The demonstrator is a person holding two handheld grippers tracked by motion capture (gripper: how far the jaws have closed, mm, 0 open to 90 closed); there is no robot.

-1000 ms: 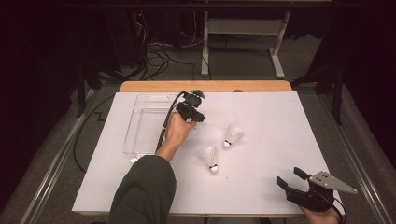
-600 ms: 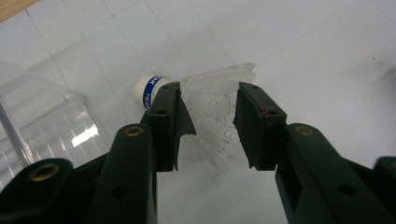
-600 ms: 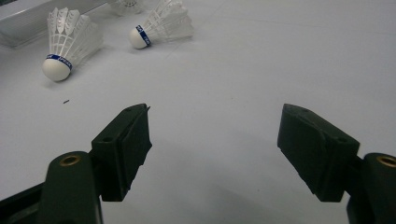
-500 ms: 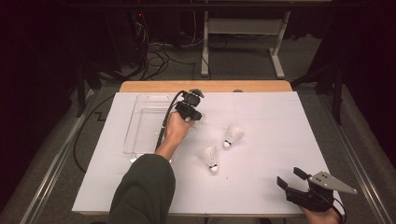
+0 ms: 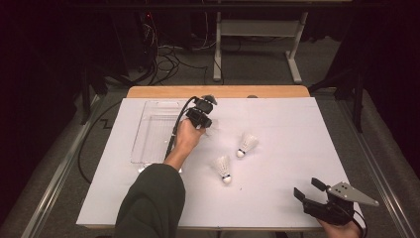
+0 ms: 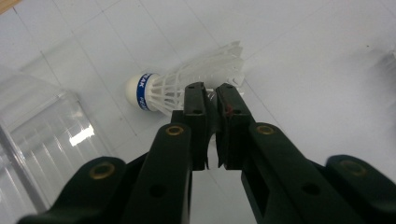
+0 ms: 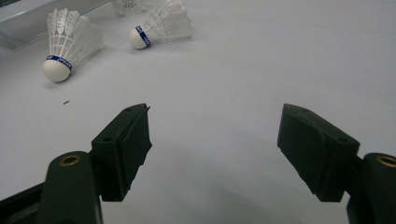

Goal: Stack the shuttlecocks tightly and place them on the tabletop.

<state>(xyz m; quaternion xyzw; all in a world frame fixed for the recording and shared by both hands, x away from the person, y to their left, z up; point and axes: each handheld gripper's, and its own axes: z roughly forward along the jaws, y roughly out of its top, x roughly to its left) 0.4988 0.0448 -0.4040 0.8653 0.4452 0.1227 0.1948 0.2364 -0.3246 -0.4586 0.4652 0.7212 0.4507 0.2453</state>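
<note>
our left gripper (image 6: 211, 89) has its jaws pressed together on the feathers of a shuttlecock (image 6: 187, 86), just beside the clear tray (image 5: 153, 131) on the white sheet (image 5: 292, 144). our right gripper (image 7: 215, 123) sits at the near right corner, jaws spread wide, holding nothing. two more shuttlecocks (image 5: 246, 145) (image 5: 224, 167) lie mid-sheet, apart from each other.

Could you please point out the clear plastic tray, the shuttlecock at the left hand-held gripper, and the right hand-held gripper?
clear plastic tray (image 5: 151, 130), high view, its ribbed floor.
shuttlecock (image 6: 144, 91), left gripper view, blue band by the cork.
right hand-held gripper (image 7: 215, 149), right gripper view, midway between its open jaws.
</note>
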